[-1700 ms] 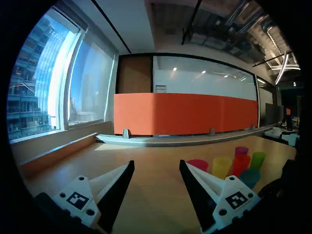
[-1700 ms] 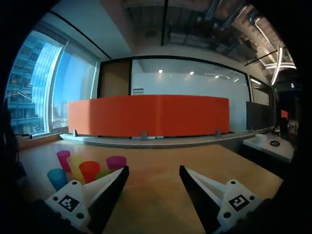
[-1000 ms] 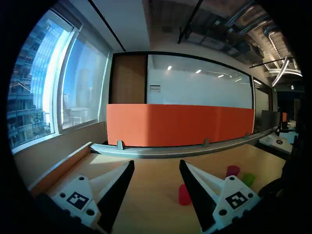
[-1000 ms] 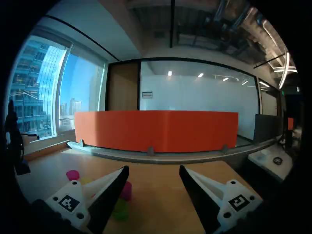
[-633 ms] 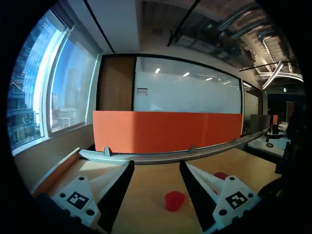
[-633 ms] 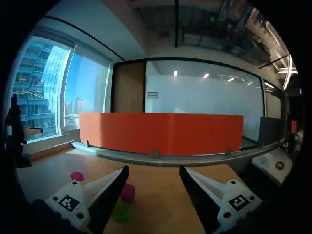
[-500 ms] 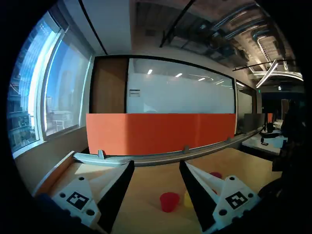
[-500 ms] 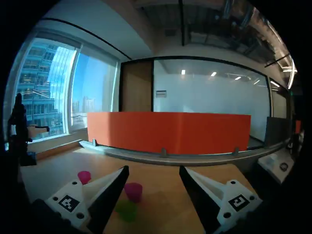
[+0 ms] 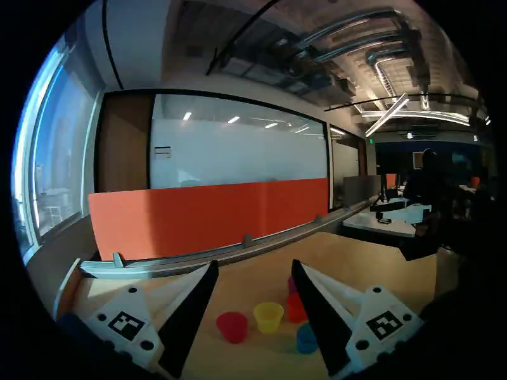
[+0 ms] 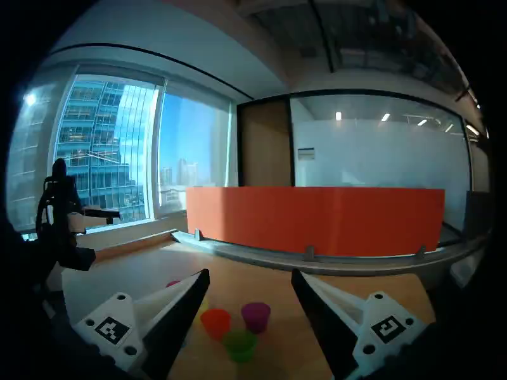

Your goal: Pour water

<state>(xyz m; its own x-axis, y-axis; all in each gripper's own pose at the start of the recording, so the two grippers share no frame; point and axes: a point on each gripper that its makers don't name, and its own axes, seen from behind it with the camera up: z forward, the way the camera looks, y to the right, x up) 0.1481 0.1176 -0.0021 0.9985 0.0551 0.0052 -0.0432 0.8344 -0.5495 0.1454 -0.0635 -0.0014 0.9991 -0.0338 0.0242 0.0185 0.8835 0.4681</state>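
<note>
Wooden table (image 9: 361,253), blue cup (image 9: 306,339), green cup (image 10: 239,345)

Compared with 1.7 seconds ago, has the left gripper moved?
Yes. The left gripper has turned to its right: the orange partition has slid toward the left edge of the left gripper view, and the window has narrowed.

– what sort of place is this?
– an open-plan office. long orange desk partition (image 9: 209,215) mid-frame, frosted glass meeting-room wall (image 9: 234,152) above it, white desk (image 9: 374,223) at right, exposed silver ceiling pipes (image 9: 342,38) at top, tall windows (image 10: 127,152) upper left facing towers.
</note>
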